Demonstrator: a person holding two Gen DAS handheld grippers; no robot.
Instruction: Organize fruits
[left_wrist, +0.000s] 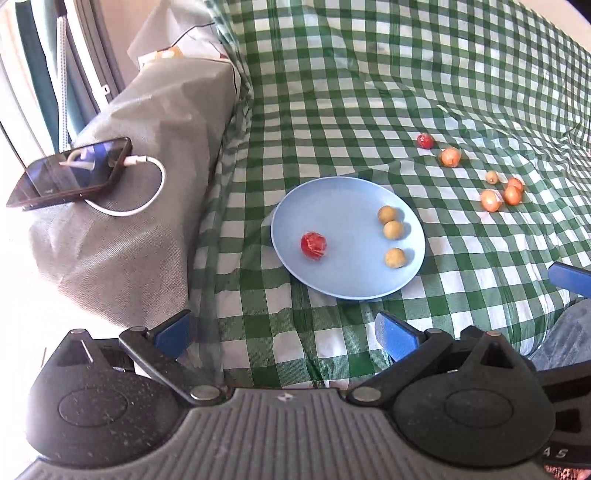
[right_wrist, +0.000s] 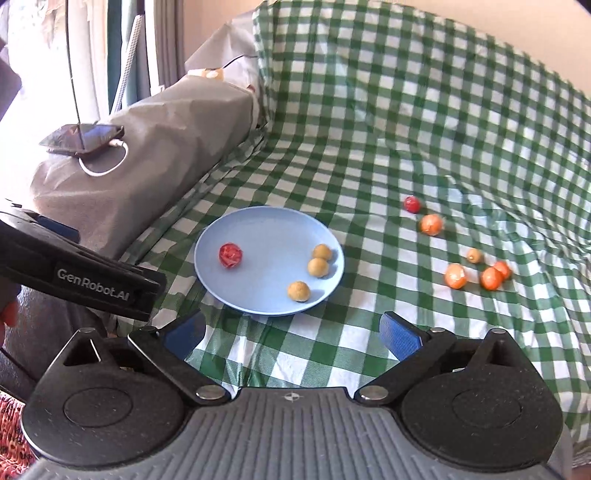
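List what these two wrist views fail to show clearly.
- Phone screen: glare in both views, contents unreadable.
- Small pale fruit: too small to identify.
- Item beyond the loose fruits: cut by the left view's right edge.
- Wrapped fruits, such as red one: type unclear.

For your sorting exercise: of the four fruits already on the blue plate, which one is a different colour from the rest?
The red fruit, lying alone on the left part of the blue plate. The other three are yellowish-tan fruits grouped toward the plate's right side.

Each gripper (right_wrist: 291, 338) has blue finger pads (right_wrist: 399, 338), black linkage arms with silver rivets and a ribbed grey base; the left gripper (left_wrist: 284, 332) reads "GenRobot.AI" on its side
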